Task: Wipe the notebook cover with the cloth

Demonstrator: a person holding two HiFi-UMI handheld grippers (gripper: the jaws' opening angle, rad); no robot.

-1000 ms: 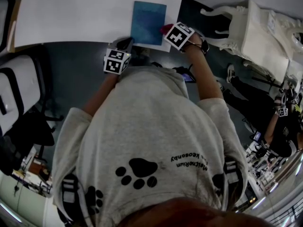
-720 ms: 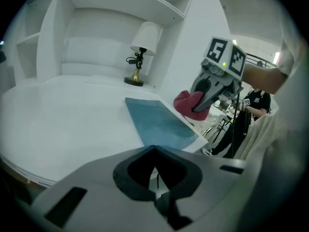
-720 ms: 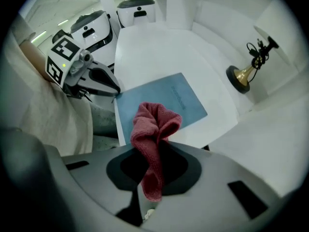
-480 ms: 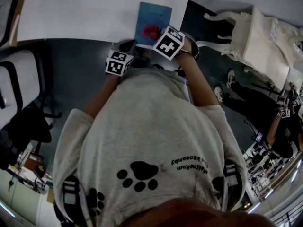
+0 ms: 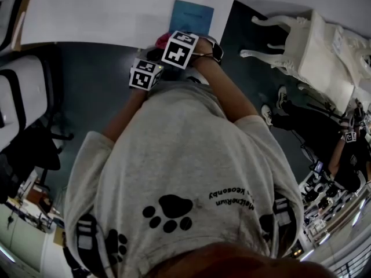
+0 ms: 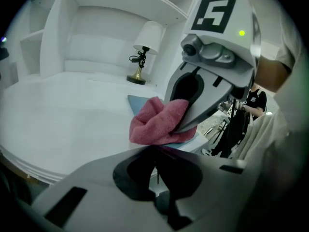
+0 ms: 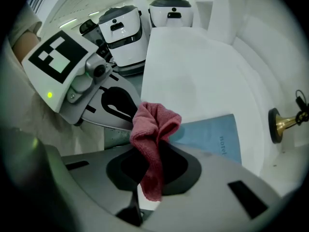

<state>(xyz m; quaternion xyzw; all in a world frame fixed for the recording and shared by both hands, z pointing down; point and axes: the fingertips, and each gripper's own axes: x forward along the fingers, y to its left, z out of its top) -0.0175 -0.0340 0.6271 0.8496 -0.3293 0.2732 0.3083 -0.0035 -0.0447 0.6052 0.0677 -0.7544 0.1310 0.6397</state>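
Up near the top centre of the head view we've got the blue notebook (image 5: 194, 15) lying flat on the white table (image 5: 104, 10), close to the table's near edge. A pink cloth (image 7: 153, 124) is bunched up on the notebook's near end. In the right gripper view it runs down from mid-frame straight between the jaws of the right gripper (image 7: 152, 151), which are clamped on it, with a loose tail hanging below.

Our left gripper (image 6: 154, 150) sits just beside it, to the lower left of the right one in the head view. Its jaws look closed together, tips right at the notebook's near edge under the cloth, though we honestly can't tell if they pinch the cover.

Further out, a small lamp (image 6: 145, 47) with a white shade and brass base stands on the table beyond the notebook, upper middle of the left gripper view. The lower half of the head view is mostly our grey paw-print shirt (image 5: 174, 172).
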